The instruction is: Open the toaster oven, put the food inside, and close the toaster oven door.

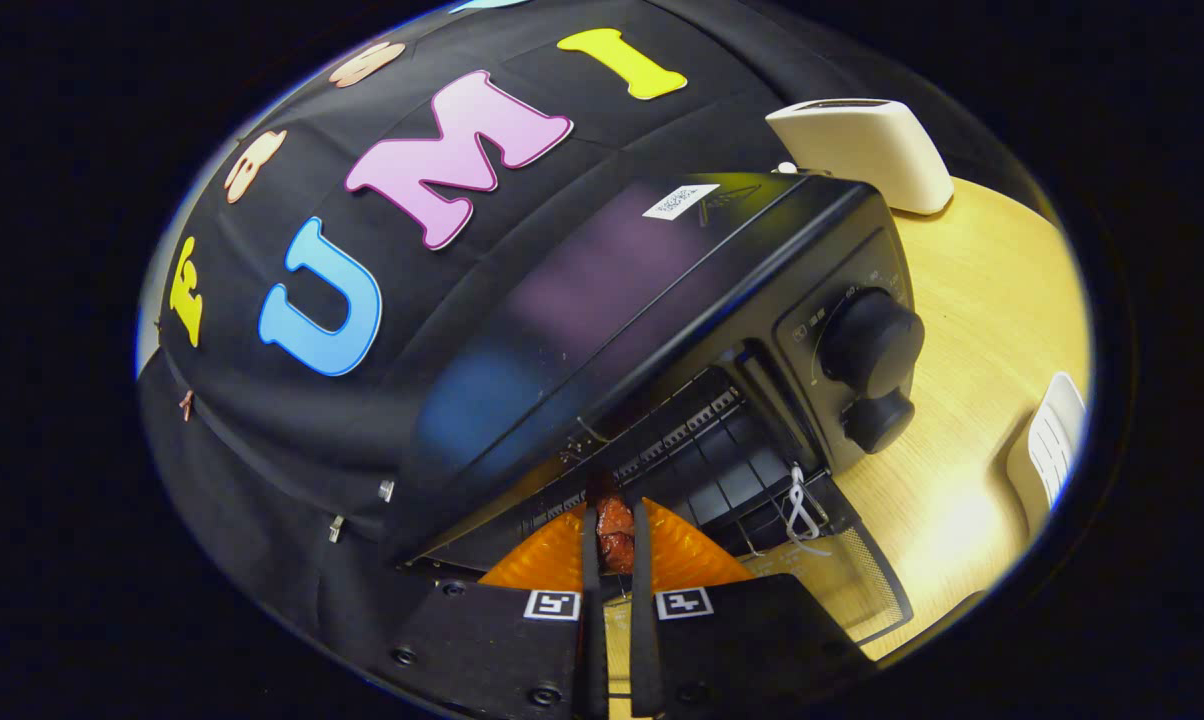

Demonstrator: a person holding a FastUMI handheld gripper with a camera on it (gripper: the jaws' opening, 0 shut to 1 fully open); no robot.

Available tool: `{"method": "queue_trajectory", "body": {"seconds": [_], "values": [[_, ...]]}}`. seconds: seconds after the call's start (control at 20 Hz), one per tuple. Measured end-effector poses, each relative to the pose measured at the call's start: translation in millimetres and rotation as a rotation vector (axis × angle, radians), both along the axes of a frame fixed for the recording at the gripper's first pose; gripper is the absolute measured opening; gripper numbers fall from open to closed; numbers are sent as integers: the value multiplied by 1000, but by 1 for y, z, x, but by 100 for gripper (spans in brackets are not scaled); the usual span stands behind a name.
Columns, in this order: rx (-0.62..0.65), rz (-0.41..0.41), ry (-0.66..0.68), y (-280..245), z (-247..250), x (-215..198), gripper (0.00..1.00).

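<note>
The oven (662,330) fills the middle ground ahead of me, tilted in my view, its dark top running from 12 o'clock down toward 9. Its door (842,575) hangs open, dropped flat toward me at about 2 o'clock from my tongs (615,545), glass side down over the wooden table (982,330). The open mouth and its wire rack (692,440) sit just beyond my fingertips at 12 o'clock. Two knobs (870,345) stack on the panel at 2 o'clock. A white appliance (867,150) stands behind the oven, farther out at 1 o'clock; bare tabletop opens to the right. My orange fingers (537,560) are clenched on the food (614,530), a small reddish piece pinched between both pads, right at the oven's threshold.
</note>
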State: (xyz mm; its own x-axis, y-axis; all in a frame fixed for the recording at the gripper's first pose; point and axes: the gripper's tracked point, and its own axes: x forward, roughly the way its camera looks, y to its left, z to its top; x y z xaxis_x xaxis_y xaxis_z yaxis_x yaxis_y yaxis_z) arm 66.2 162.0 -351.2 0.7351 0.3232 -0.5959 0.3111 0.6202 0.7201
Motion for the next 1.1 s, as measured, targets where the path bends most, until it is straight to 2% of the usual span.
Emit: {"method": "queue_trajectory", "body": {"seconds": [0.3, 0.45, 0.5, 0.65, 0.75, 1.0, 1.1], "values": [[21, -33, 2, 1, -11, 14, 13], [-41, -41, 33, -5, -20, 12, 17], [-80, -38, 46, -10, -26, 9, 24], [-141, -38, 66, -21, -30, 3, 33], [-170, -44, 60, -30, -26, 1, 42], [-252, -30, 50, -46, -18, -9, 97], [-297, -25, 55, -55, -14, -18, 98]]}}
